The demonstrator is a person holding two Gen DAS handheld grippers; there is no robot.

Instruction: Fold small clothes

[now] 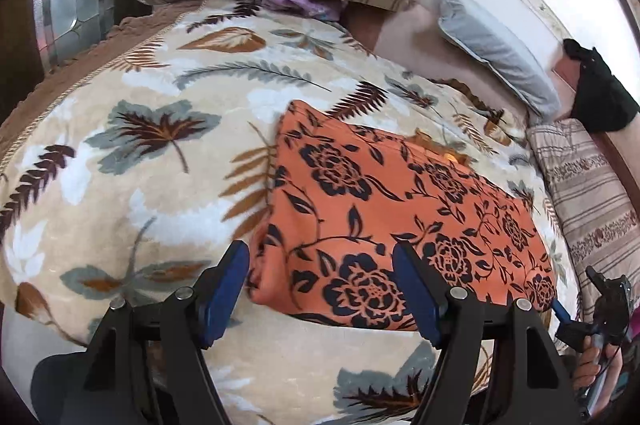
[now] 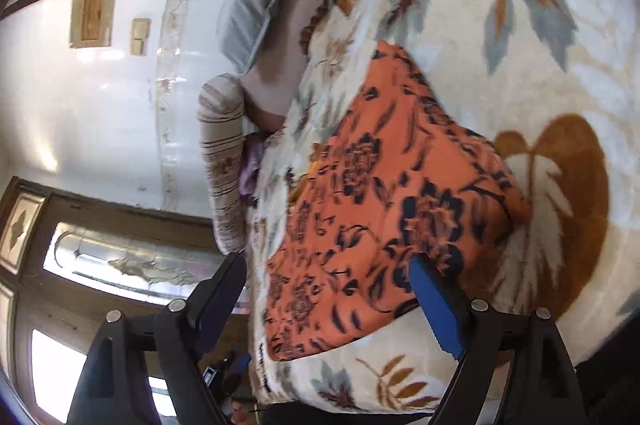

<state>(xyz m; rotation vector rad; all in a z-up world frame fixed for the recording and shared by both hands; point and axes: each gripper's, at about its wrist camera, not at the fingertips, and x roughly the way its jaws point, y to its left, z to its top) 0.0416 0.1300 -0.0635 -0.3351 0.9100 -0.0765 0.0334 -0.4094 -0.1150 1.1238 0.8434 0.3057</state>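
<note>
Left wrist view: left gripper (image 1: 320, 285) gaped wide, empty, above folded orange black-flowered cloth (image 1: 384, 209) lying on leaf-print cream blanket (image 1: 120, 185). Right gripper (image 2: 328, 301) likewise wide, empty; cloth at 12 o'clock.

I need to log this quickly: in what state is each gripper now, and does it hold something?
Left gripper: open, holding nothing; the orange floral garment lies flat ahead of it.
Right gripper: open, holding nothing; it hovers at the garment's edge.
</note>
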